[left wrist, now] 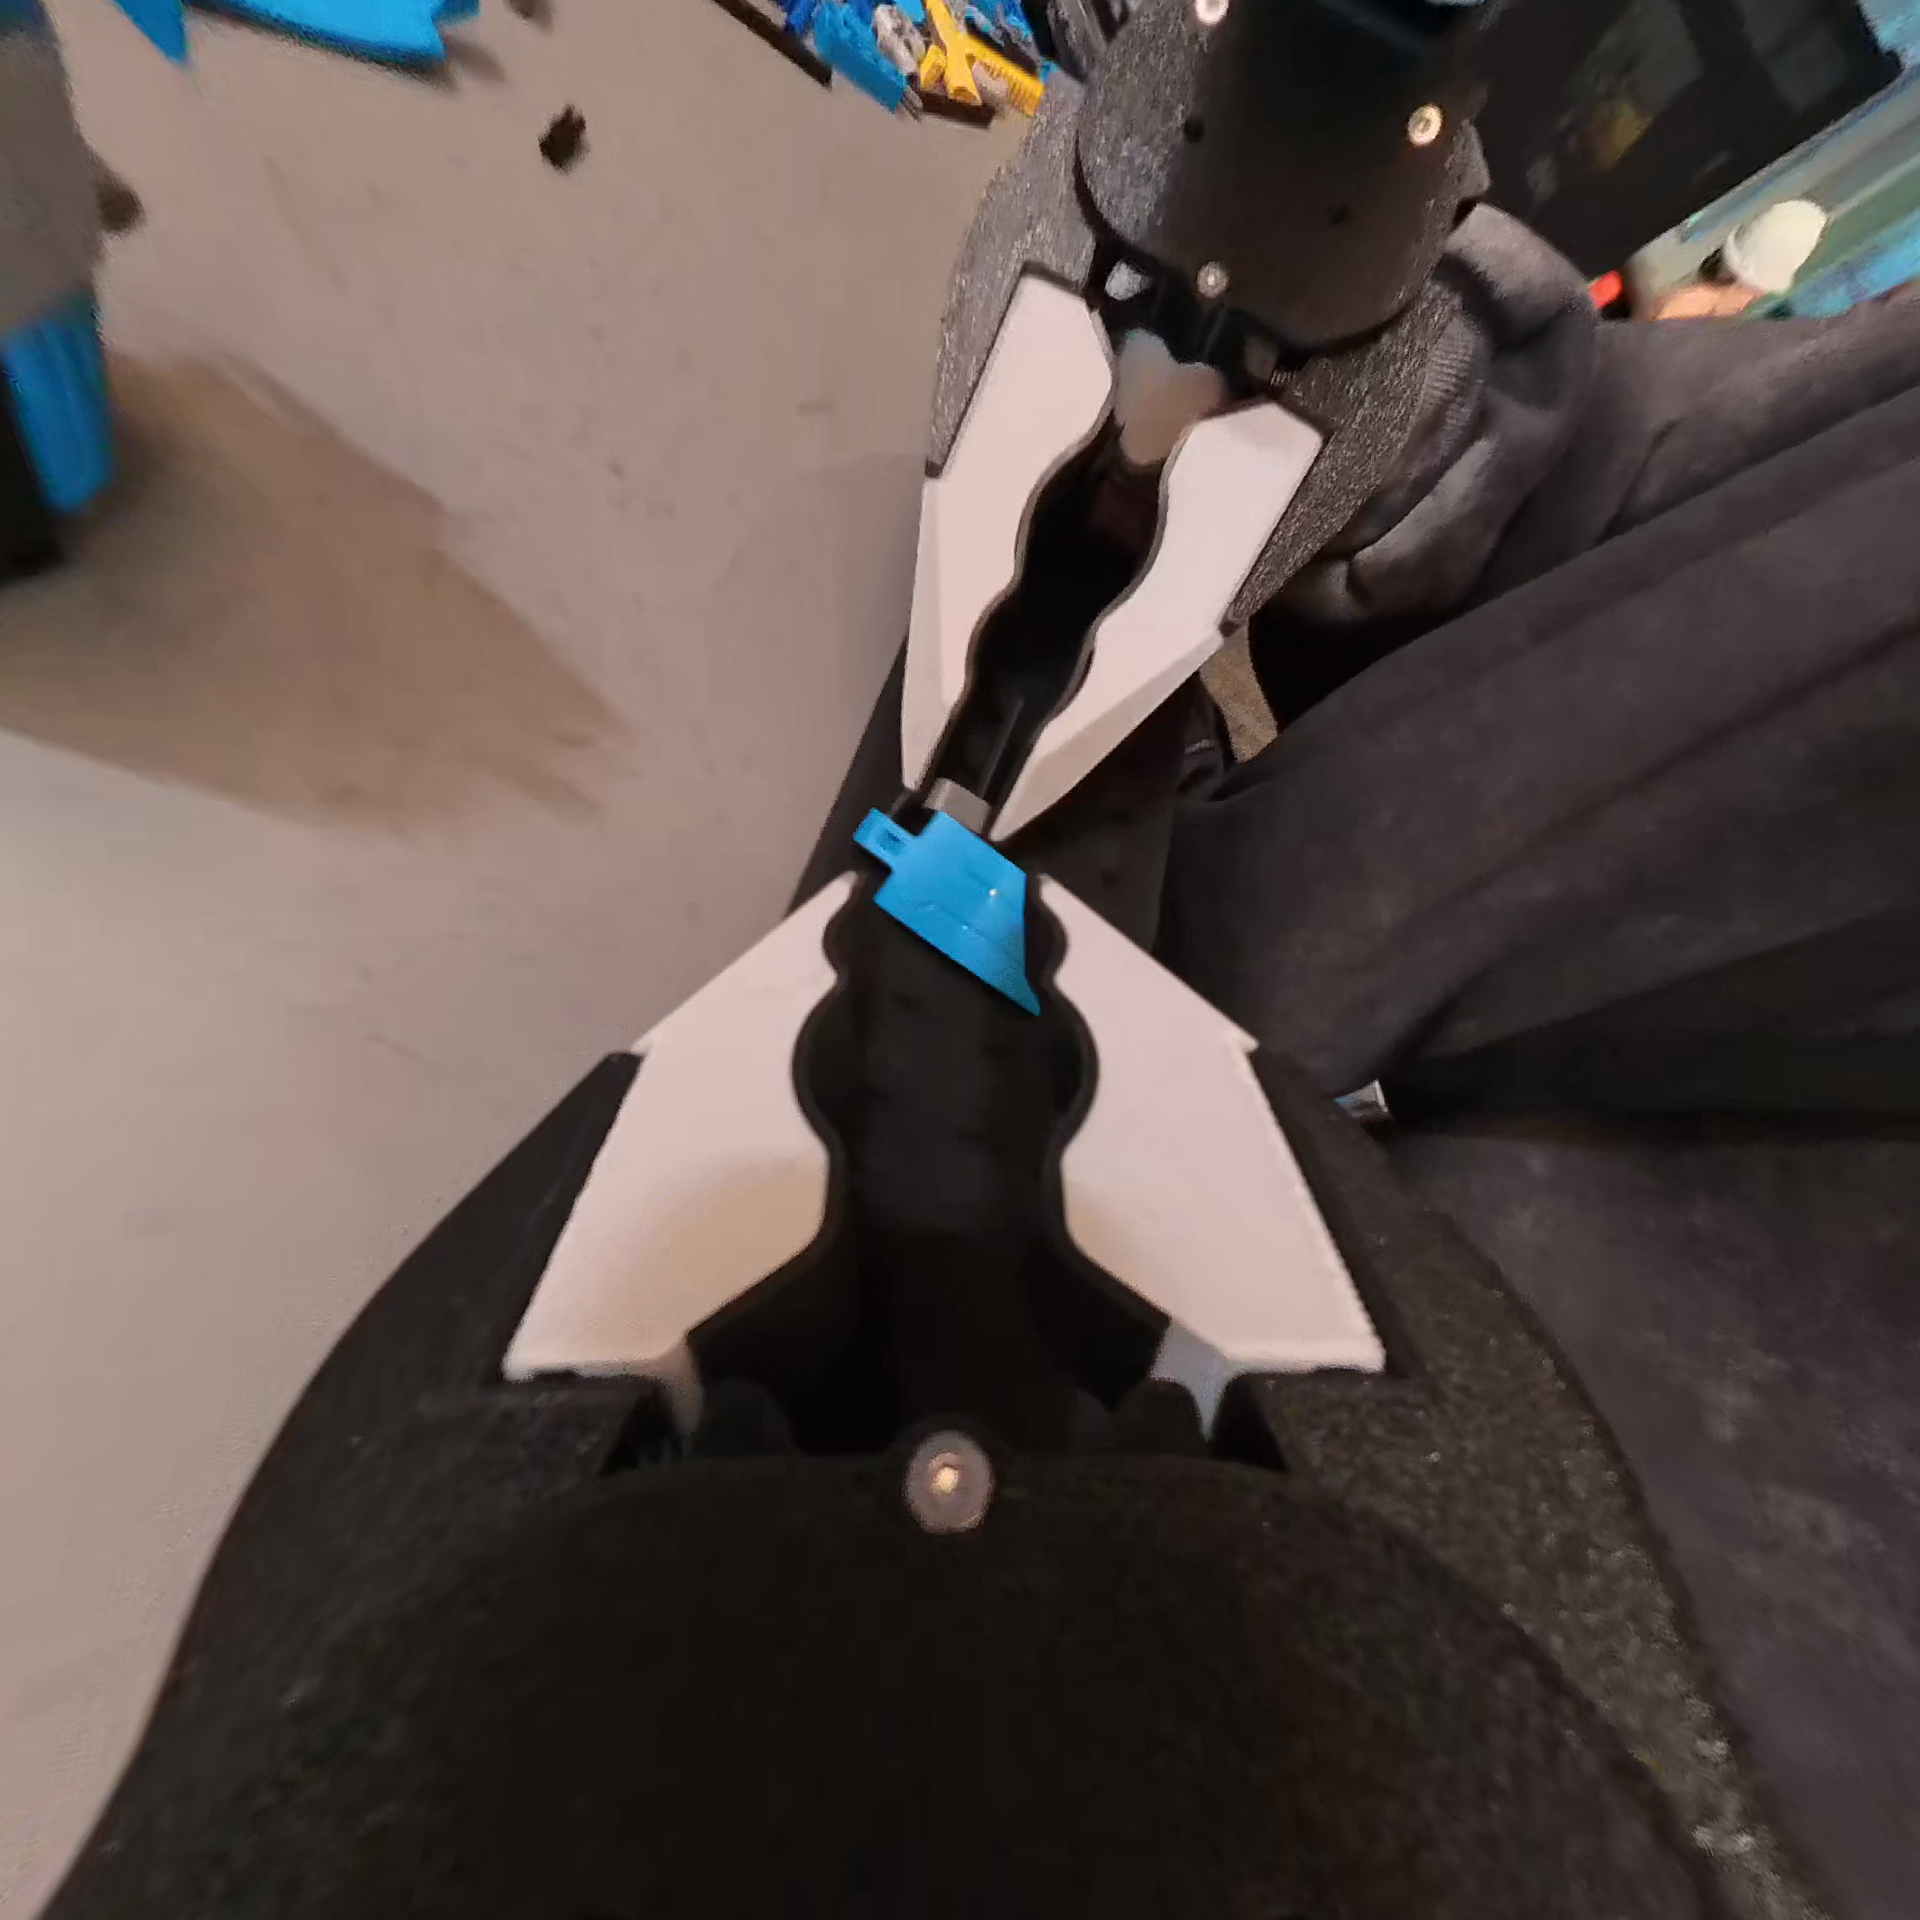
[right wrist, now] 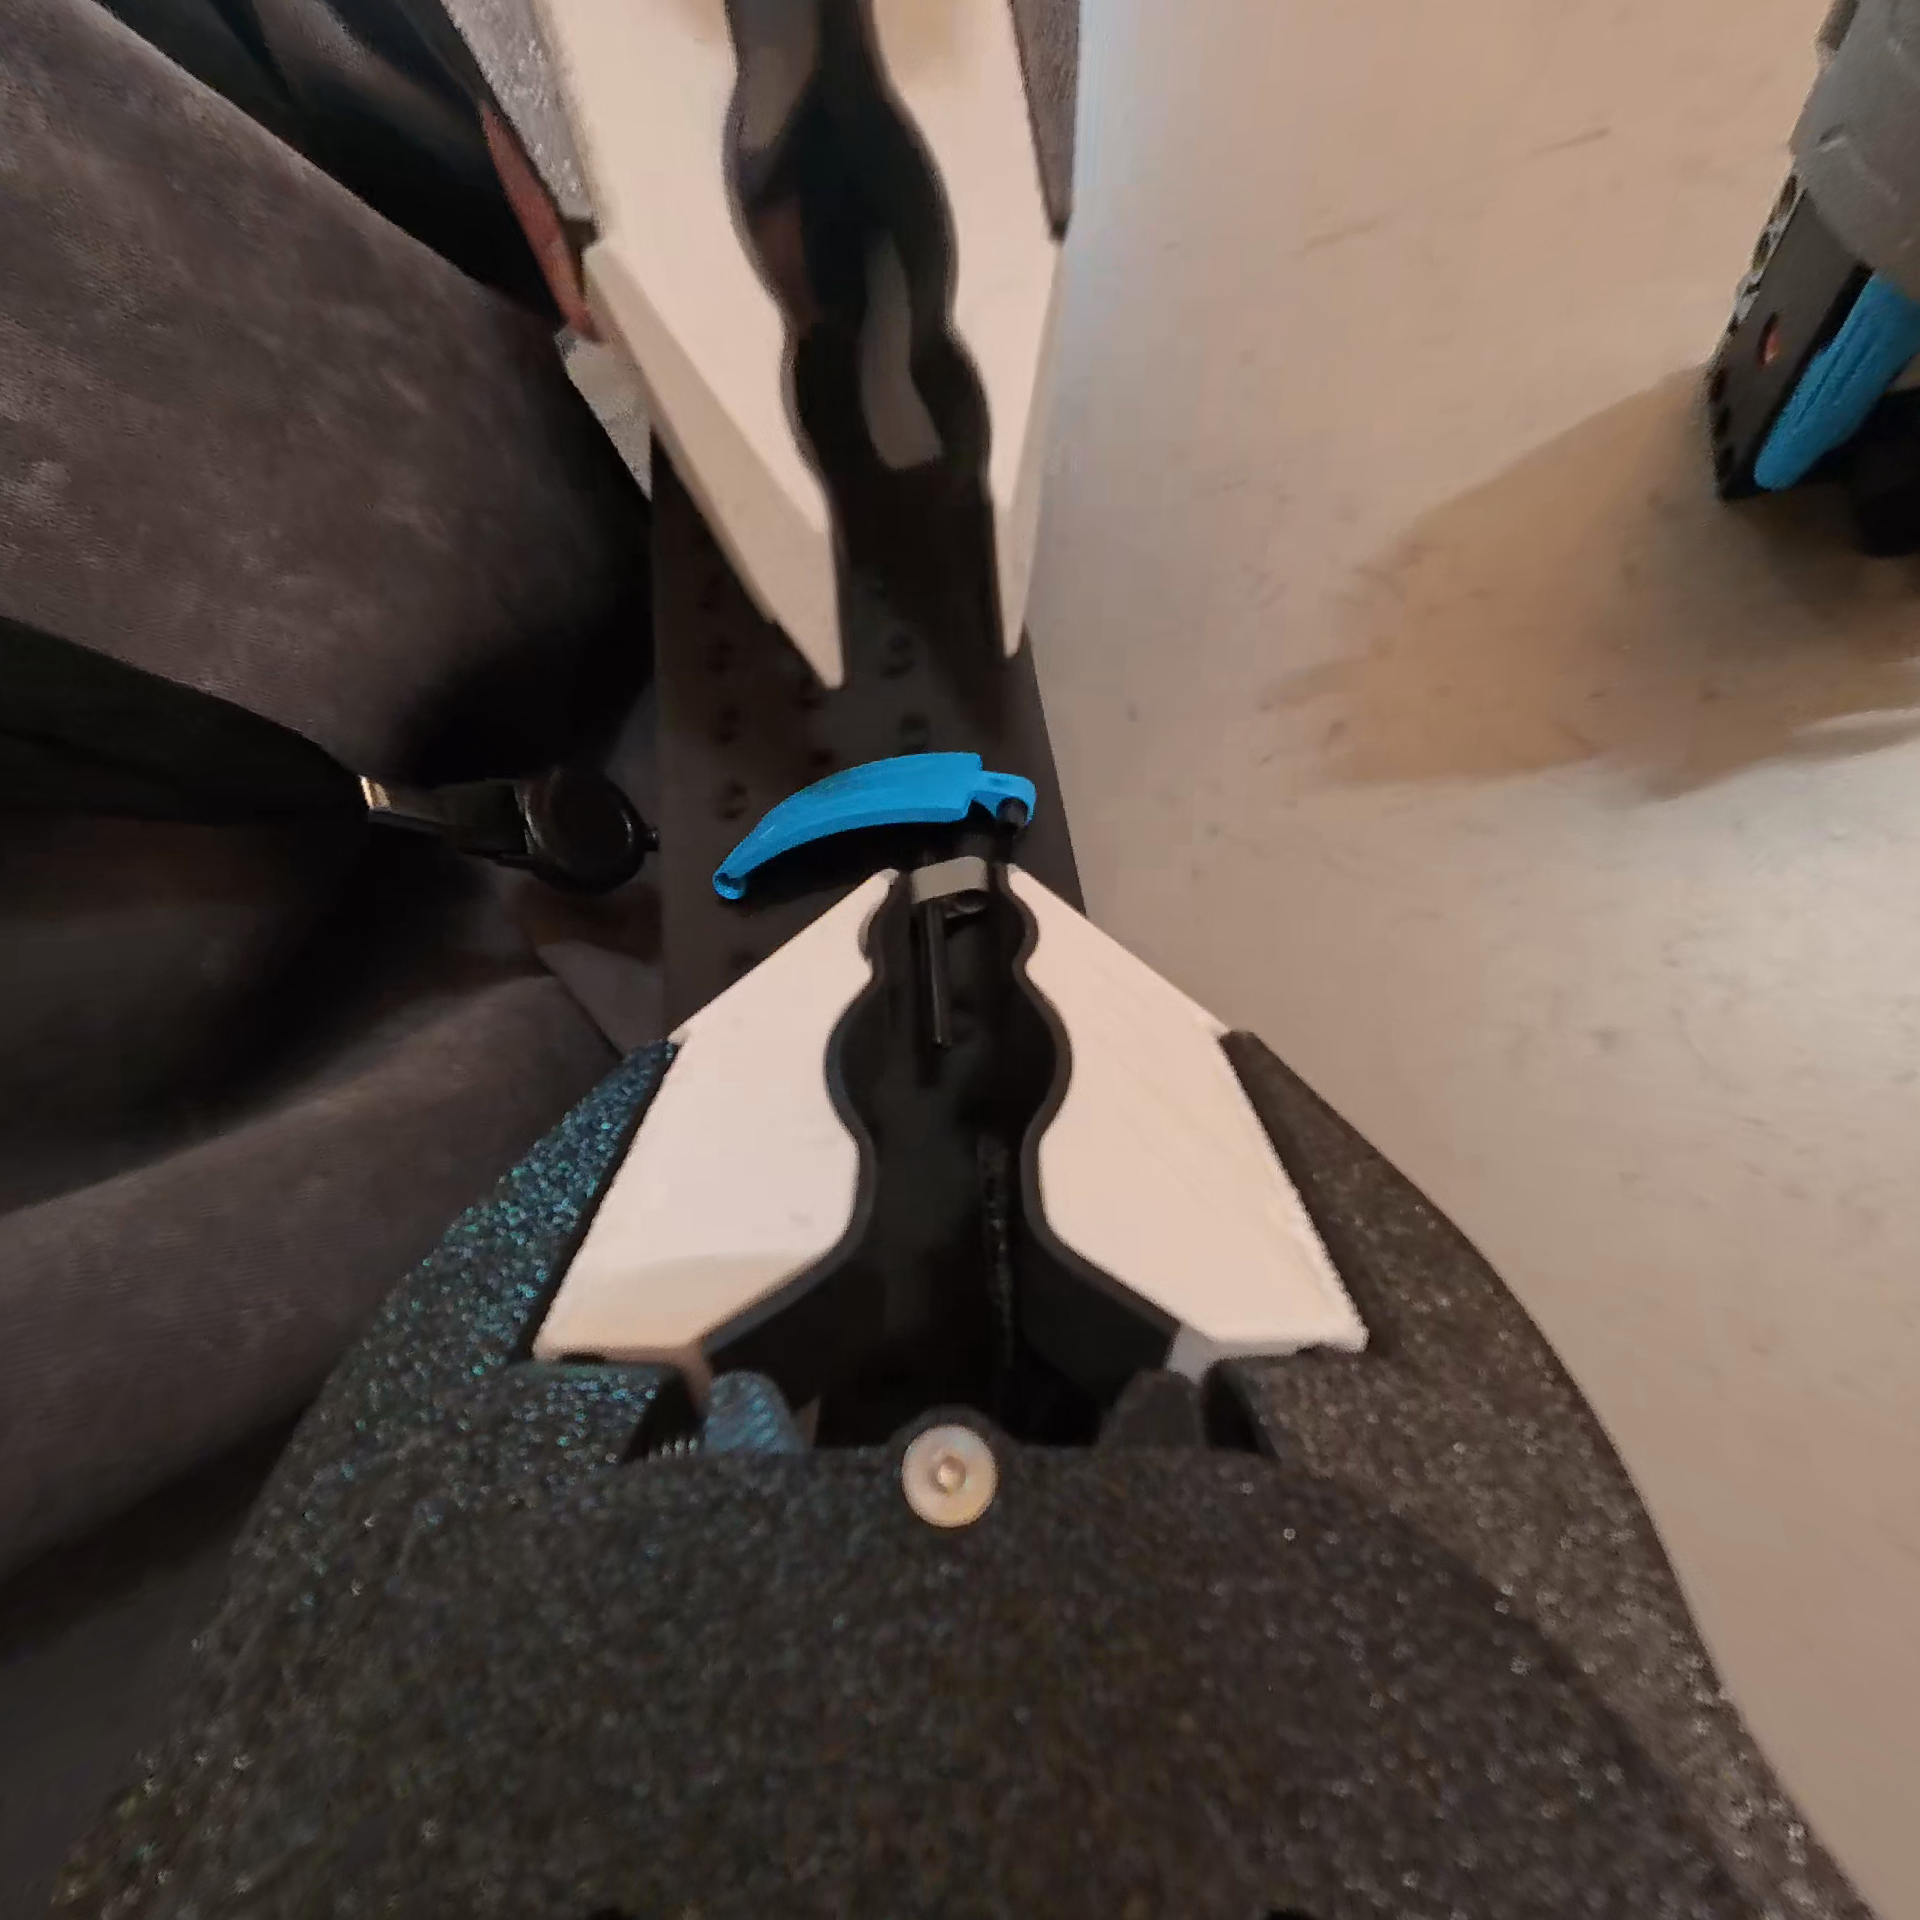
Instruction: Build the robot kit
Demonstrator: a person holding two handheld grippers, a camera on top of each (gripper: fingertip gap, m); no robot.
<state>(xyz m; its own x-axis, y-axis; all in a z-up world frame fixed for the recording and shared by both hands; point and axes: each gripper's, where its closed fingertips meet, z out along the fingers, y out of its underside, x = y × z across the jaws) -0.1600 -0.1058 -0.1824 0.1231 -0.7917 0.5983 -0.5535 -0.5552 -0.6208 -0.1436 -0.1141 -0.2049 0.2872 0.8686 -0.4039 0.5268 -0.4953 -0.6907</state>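
No brand, label or readable writing in either view.

Right gripper (right wrist: 951, 881): jaws narrow, tips pinched on a small grey connector (right wrist: 948, 878) with a black pin (right wrist: 936, 977) running back between the fingers. A curved blue plastic piece (right wrist: 873, 805) sits on the front end of that connector, just beyond the tips.

Left gripper (left wrist: 945, 888): faces the right one, tip to tip. Jaws narrowly apart. In its own view the blue piece lies across its tips. In the right wrist view the tips stand clear of the piece, so no grip is seen.

Edges: the pale table (right wrist: 1455, 935) ends in a straight edge right beside both sets of tips. The held parts hang at that edge, over dark fabric (right wrist: 260, 468) and a dark perforated strip (right wrist: 717, 748).

Room: bare tabletop lies open on the table side. A black and blue block (right wrist: 1808, 343) stands well apart, and blurred blue and yellow parts (left wrist: 935, 62) lie at the far end.
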